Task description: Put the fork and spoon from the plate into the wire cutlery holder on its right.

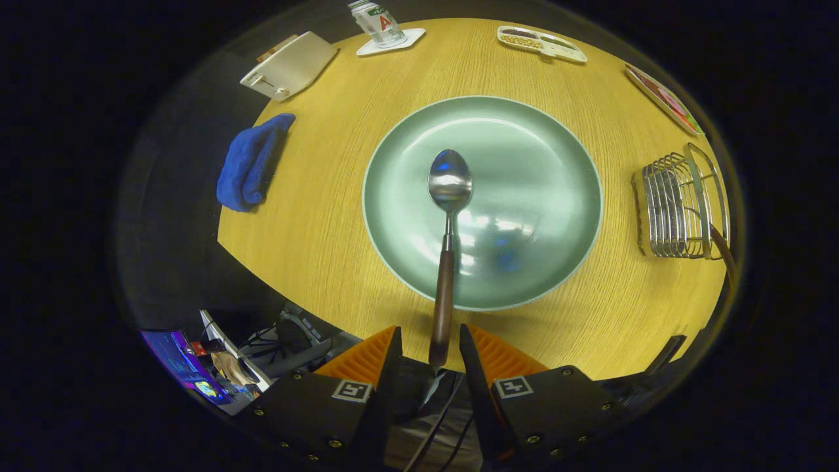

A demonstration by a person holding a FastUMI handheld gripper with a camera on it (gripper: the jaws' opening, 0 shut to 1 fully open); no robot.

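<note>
I see gripper (429, 341) spread, spoon (447, 242) handle loose between fingers; wire cutlery holder (678, 206) at 3 o'clock of plate (557, 131), can (379, 23) top cut off

Staged dining corner in a lab booth, round yellow wooden table (314, 223), white toaster (288, 65), glowing computer screen (180, 364), loose black cables (288, 334)

Round tabletop (314, 236), light wood grain, yellowish under overhead light. Along its far edge: white toaster (288, 65), can (379, 23) on a white coaster (393, 43), sectioned snack tray (541, 43). Blue cloth (252, 160) bunched at the near-left edge. Dark floor beyond; below the table edge, cables and a lit screen (183, 367).
</note>
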